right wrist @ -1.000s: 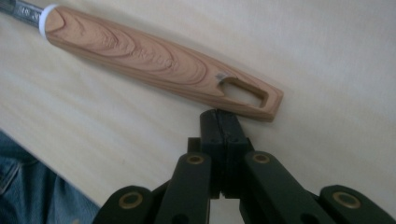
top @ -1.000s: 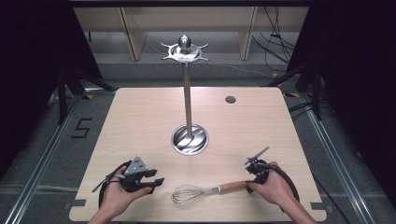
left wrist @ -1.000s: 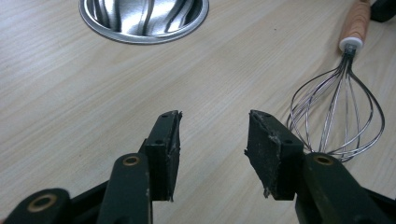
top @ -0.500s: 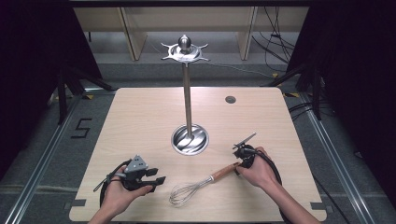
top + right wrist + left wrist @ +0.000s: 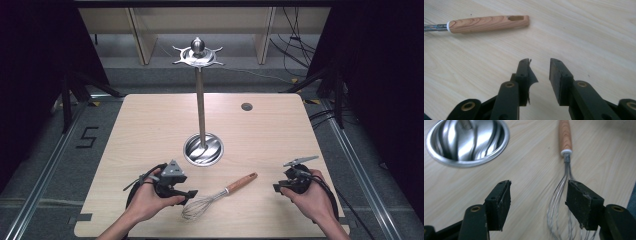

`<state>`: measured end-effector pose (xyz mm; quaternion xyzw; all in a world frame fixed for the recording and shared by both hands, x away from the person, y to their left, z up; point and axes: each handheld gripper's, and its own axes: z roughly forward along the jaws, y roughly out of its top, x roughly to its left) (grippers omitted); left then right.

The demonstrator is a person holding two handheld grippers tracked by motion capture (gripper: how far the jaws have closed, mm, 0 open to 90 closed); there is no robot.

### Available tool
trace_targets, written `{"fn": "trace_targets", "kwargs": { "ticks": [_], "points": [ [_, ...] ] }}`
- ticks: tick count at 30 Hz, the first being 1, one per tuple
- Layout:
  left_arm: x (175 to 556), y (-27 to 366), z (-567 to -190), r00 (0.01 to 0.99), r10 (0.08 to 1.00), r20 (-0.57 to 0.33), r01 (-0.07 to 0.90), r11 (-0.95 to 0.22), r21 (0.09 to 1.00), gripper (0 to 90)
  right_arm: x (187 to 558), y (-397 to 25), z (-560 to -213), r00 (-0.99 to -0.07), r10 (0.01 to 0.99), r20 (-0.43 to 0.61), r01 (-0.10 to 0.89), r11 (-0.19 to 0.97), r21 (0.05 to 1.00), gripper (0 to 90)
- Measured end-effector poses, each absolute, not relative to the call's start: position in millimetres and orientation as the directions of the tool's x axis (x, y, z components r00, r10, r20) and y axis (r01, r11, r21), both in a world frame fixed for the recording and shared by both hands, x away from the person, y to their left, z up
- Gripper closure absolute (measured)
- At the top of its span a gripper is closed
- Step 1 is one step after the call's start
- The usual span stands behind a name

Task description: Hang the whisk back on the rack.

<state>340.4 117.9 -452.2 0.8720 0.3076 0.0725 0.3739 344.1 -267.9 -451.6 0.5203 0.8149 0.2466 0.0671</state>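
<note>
Whisk [image 5: 215, 196] — flat on the table [image 5: 150, 125], wooden handle toward the stand base [image 5: 203, 149]. Left gripper [image 5: 189, 194] — jaws spread wide, seemingly just beside the wires. Right gripper [image 5: 276, 188] — parted, empty, apart from the handle.

One whisk [image 5: 217, 195]; one steel stand [image 5: 201, 117]; two grippers; one table [image 5: 150, 130].
</note>
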Motion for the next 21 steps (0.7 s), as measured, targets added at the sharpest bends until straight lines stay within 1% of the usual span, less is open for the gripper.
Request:
{"fn": "trace_targets", "kwargs": {
  "ticks": [2,4,5,6,7,8,10,11,13,14,15,18,19,20,21],
  "points": [
    [345.2,107.9,-446.8,0.827,0.557,-0.08,0.453,-0.575,0.681,37.6,338.6,-275.4,-451.0,-0.468,0.874,0.135,0.791,0.345,0.505,70.0],
    [350.0,95.2,-443.7,0.843,0.529,-0.094,0.45,-0.599,0.662,38.2,332.6,-278.2,-449.4,-0.451,0.881,0.144,0.801,0.328,0.501,69.0],
    [354.5,91.6,-440.7,0.865,0.497,-0.07,0.427,-0.655,0.623,38.8,331.9,-280.3,-450.3,-0.453,0.881,0.138,0.8,0.333,0.5,68.6],
    [357.8,84.9,-438.4,0.87,0.49,-0.055,0.421,-0.679,0.602,39.4,330.9,-281.6,-451.2,-0.449,0.883,0.141,0.803,0.328,0.498,68.6],
    [361.2,78.1,-437.5,0.875,0.481,-0.06,0.419,-0.689,0.592,39.8,331.0,-283.5,-453.3,-0.458,0.88,0.126,0.796,0.343,0.499,68.4],
    [364.0,70.8,-437.7,0.874,0.48,-0.075,0.427,-0.687,0.587,40.4,329.4,-282.7,-451.9,-0.434,0.889,0.143,0.818,0.323,0.475,68.3],
    [367.9,54.4,-440.3,0.864,0.491,-0.11,0.457,-0.675,0.58,40.7,327.9,-283.6,-452.1,-0.428,0.893,0.137,0.819,0.319,0.477,68.3],
    [371.2,48.1,-440.0,0.878,0.47,-0.091,0.437,-0.708,0.554,41.0,326.3,-283.0,-452.5,-0.422,0.895,0.144,0.821,0.31,0.48,68.3],
    [374.4,32.7,-444.8,0.869,0.485,-0.102,0.459,-0.712,0.531,41.4,326.0,-285.8,-451.7,-0.441,0.889,0.127,0.806,0.33,0.491,68.3],
    [377.4,27.1,-447.1,0.879,0.469,-0.081,0.441,-0.739,0.51,41.7,325.9,-286.1,-451.3,-0.443,0.887,0.128,0.808,0.333,0.486,68.2],
    [380.8,23.2,-446.9,0.893,0.445,-0.061,0.421,-0.782,0.461,41.8,326.0,-286.0,-451.3,-0.441,0.889,0.125,0.807,0.332,0.489,68.2],
    [384.5,7.6,-454.5,0.888,0.454,-0.072,0.438,-0.79,0.429,42.9,328.1,-285.8,-452.9,-0.443,0.887,0.128,0.804,0.331,0.495,68.1],
    [386.9,3.2,-457.2,0.891,0.452,-0.053,0.43,-0.798,0.423,42.9,327.4,-284.7,-452.6,-0.427,0.893,0.138,0.817,0.316,0.483,68.1],
    [387.1,-1.2,-459.9,0.891,0.448,-0.071,0.435,-0.802,0.408,42.9,327.6,-285.1,-453.1,-0.429,0.892,0.142,0.82,0.319,0.475,68.1],
    [388.2,-5.9,-462.7,0.891,0.448,-0.078,0.439,-0.804,0.402,43.3,329.0,-286.2,-455.0,-0.442,0.887,0.138,0.808,0.326,0.492,68.1]
  ]
}}
